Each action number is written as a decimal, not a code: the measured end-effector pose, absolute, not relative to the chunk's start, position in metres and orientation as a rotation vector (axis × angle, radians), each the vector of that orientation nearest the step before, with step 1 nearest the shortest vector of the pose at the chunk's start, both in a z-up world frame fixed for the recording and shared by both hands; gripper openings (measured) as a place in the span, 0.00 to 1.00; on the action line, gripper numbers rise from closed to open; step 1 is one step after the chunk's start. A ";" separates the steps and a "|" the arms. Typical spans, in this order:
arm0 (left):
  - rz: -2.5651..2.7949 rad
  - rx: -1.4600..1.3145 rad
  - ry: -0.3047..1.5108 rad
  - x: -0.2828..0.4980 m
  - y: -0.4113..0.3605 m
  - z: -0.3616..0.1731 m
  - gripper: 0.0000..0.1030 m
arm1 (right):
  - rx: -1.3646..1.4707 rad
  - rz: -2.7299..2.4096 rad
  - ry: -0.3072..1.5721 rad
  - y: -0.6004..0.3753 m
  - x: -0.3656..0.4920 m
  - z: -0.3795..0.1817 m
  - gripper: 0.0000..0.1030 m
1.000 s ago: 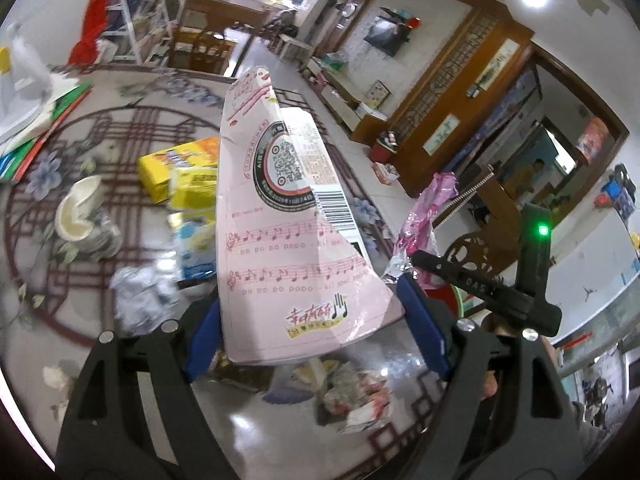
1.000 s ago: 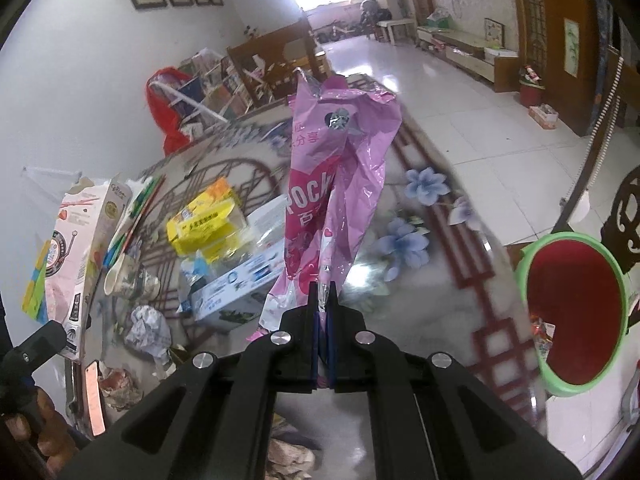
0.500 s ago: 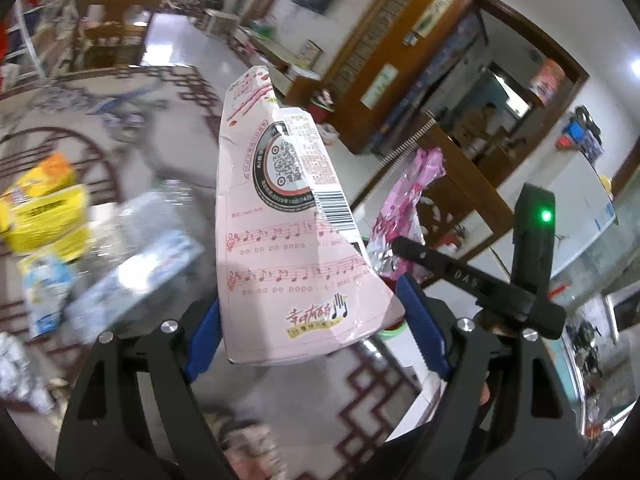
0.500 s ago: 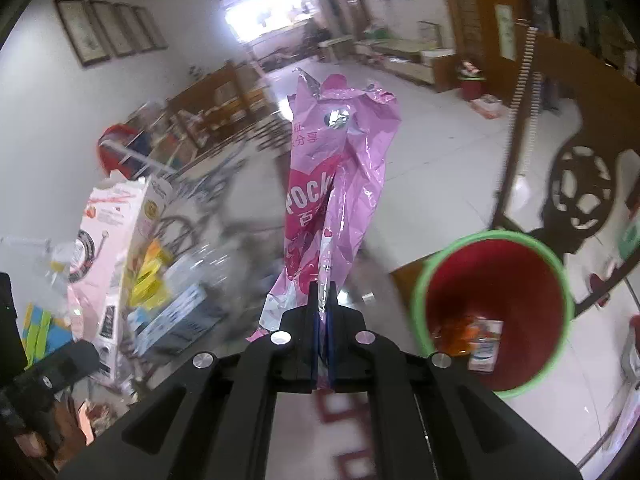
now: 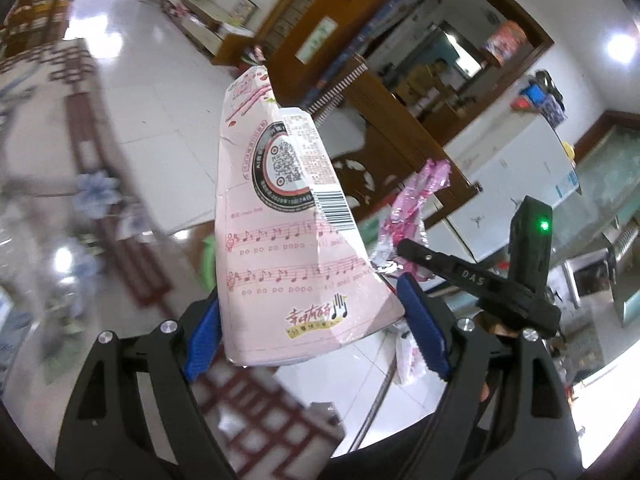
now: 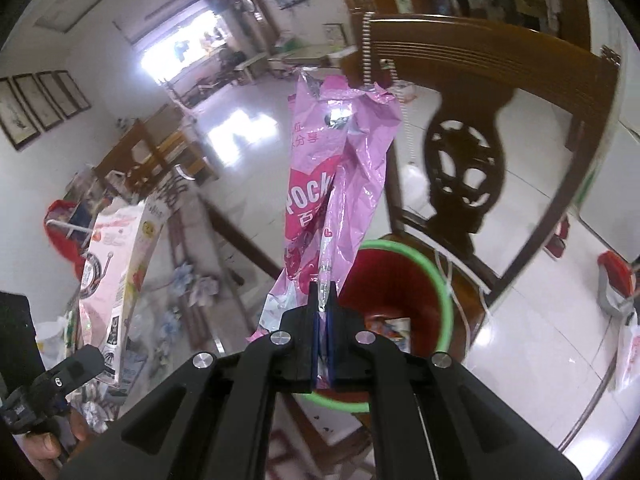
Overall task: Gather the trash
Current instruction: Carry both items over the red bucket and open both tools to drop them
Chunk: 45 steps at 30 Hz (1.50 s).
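My left gripper (image 5: 312,332) is shut on a pale pink carton (image 5: 288,232) printed with music notes and a QR code, held upright in the air. My right gripper (image 6: 323,344) is shut on a pink foil snack wrapper (image 6: 336,176) that stands up above the jaws. The wrapper hangs right over a red bin with a green rim (image 6: 400,280); some trash lies in its bottom. The carton also shows at the left of the right wrist view (image 6: 116,276). The wrapper (image 5: 416,200) and the right gripper show to the right in the left wrist view.
A dark carved wooden chair (image 6: 468,172) stands behind the bin. The patterned glass table edge (image 5: 116,248) with blurred litter lies to the left. White tiled floor (image 6: 540,320) surrounds the bin. A white plastic bag (image 5: 412,360) lies on the floor.
Both grippers have swung right, away from the table, still holding their items. The red bin has come under the pink wrapper; the table litter has slid out to the left.
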State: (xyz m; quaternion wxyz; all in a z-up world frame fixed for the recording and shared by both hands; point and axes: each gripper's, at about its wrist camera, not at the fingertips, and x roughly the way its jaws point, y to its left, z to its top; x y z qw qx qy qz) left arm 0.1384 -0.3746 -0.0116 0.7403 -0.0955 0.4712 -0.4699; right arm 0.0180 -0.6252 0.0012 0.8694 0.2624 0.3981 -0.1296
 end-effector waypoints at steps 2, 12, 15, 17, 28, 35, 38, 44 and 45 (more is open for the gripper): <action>-1.059 -0.199 1.059 0.139 -0.396 -0.015 0.77 | 0.555 -0.287 0.848 -0.630 0.017 -0.005 0.02; -1.105 -0.272 1.155 0.154 -0.435 -0.025 0.77 | 0.589 -0.291 0.916 -0.645 0.022 -0.026 0.02; -1.107 -0.290 1.172 0.156 -0.438 -0.027 0.78 | 0.590 -0.287 0.922 -0.644 0.023 -0.026 0.07; -1.065 -0.299 1.193 0.161 -0.436 -0.029 0.95 | 0.591 -0.284 0.931 -0.644 0.024 -0.028 0.29; -0.918 -0.250 1.136 0.167 -0.388 -0.014 0.95 | 0.521 -0.294 0.894 -0.627 0.027 -0.014 0.83; -0.811 -0.239 1.133 0.163 -0.337 -0.009 0.95 | 0.447 -0.266 0.880 -0.599 0.040 -0.005 0.87; -0.778 -0.242 1.112 0.157 -0.308 -0.003 0.95 | 0.432 -0.242 0.868 -0.582 0.046 0.002 0.87; -0.690 -0.286 1.072 0.145 -0.245 0.008 0.95 | 0.391 -0.165 0.861 -0.532 0.066 0.015 0.87; -0.675 -0.291 1.067 0.143 -0.234 0.010 0.95 | 0.384 -0.151 0.861 -0.523 0.069 0.016 0.87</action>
